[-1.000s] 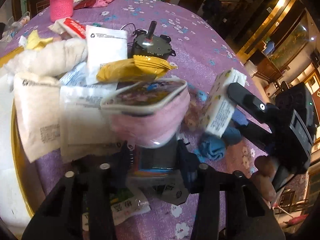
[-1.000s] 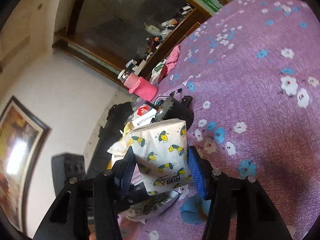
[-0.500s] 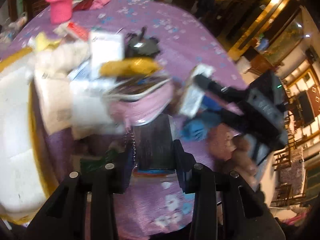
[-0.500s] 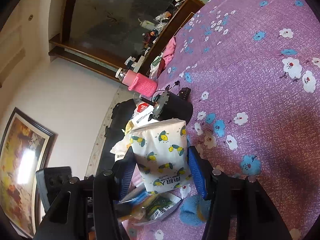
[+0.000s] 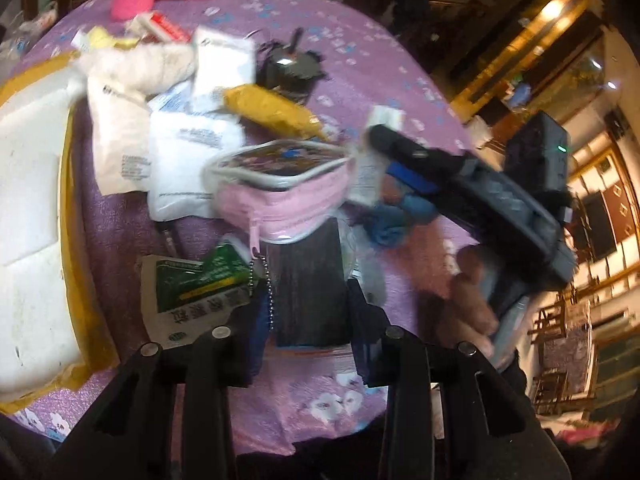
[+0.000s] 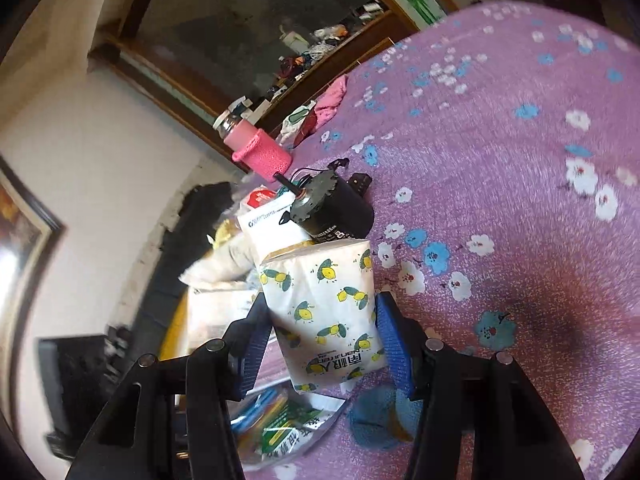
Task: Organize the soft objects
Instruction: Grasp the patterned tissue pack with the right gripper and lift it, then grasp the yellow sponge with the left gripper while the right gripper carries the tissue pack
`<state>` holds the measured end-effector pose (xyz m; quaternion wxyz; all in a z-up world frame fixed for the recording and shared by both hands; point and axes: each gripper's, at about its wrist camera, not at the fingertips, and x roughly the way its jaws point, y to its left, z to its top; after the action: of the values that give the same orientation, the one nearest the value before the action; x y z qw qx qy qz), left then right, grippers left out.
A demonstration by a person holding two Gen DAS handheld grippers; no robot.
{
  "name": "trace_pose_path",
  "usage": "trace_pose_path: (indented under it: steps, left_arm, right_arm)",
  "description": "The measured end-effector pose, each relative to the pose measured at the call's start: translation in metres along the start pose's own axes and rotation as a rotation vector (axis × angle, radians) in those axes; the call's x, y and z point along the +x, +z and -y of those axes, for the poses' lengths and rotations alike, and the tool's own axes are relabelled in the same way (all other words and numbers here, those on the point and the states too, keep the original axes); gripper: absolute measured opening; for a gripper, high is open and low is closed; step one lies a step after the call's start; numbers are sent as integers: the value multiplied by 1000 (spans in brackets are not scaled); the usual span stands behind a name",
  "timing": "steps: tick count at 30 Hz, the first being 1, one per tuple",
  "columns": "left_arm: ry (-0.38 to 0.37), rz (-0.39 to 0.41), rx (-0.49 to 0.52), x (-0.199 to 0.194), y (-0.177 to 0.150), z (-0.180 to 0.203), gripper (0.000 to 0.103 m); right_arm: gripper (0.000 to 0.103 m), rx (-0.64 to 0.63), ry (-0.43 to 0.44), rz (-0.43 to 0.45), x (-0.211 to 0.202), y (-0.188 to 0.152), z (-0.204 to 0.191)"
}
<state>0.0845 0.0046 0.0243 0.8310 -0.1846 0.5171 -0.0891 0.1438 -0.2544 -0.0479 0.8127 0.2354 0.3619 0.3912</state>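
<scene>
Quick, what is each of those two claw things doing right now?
Left gripper: shut on a dark flat pack.
Right gripper: shut on a lemon-print tissue pack.

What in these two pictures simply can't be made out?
- Left wrist view: the dark flat thing in the left hand-held gripper is blurred, so what it is stays unclear.
- Left wrist view: print on the white packets is smeared by motion.
- Right wrist view: the blue cloth is partly hidden behind the right hand-held gripper and its lemon-print tissue pack.
- Right wrist view: shelf clutter is too small.
</scene>
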Motion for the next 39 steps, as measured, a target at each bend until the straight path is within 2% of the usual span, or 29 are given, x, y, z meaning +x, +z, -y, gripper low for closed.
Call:
trace_pose_path:
  steps: [3,5,7,11,13,15,17,21,23,25,27,28,30,31,32,34,35,37,38,39]
  left_arm:
    - [0,9,-20,-8,-4,-1,33]
    - [8,43,-40,-16,-7,-5,33]
    - [15,80,-51,-28,-14,-5,33]
    - [-18,194,-101,-53,-35,-18,31]
    - [-4,252,-78,-62,-42,-19,29]
    - [21,295,-48,-65,-47,-16,25]
    - [45,292,-24,-60,-47,-11,16]
    - [57,261,-38,-45,-46,-21,15]
    - [29,298,-86,-42,-49,-33,16]
    - [40,285,-121,-39,-51,-38,16]
    - [5,354,-100,-54,-59,-40,17]
    - [27,371,-89,-60,-64,-39,19]
    - [50,415,-49,-73,-81,-42,33]
    - [76,434,-4,-76,-95,-42,55]
    - [102,448,54,-77,-107,-41,62]
    - [162,447,141,-69,-129,-42,63]
    - [181,402,145,-60,-137,-47,62]
    - [161,316,163,-44,-147,-52,62]
    - [191,345,217,-43,-158,-48,62]
    - [206,329,257,-41,-164,-43,62]
  right_arm:
    - [52,-57,-35,20,-3,-5,-15]
    - [52,-83,-56,33,-6,-9,-24]
    - [52,-100,-34,50,-11,-12,-30]
    - [52,-88,-51,90,-22,-24,-41]
    - [52,-101,-12,108,-35,-37,-50]
    - [52,-165,-31,120,-45,-48,-70]
    - [52,-192,-69,92,-46,-56,-85]
    - [52,-205,-46,55,-42,-64,-105]
    - [52,-227,-52,62,-42,-61,-111]
    - [52,-219,-53,57,-37,-68,-111]
    - [52,-240,-102,67,-28,-76,-118]
    - [52,-259,-122,63,-21,-77,-118]
    - [53,-254,-146,27,-4,-74,-113]
    - [53,-248,-134,15,-1,-77,-113]
    - [52,-243,-119,9,-1,-76,-112]
    - [53,-236,-98,19,-3,-74,-112]
    - [53,-224,-102,18,-2,-73,-111]
    - [53,-197,-89,-1,1,-70,-104]
    - [53,-191,-80,-8,2,-67,-101]
    - [53,-186,-76,-16,5,-64,-98]
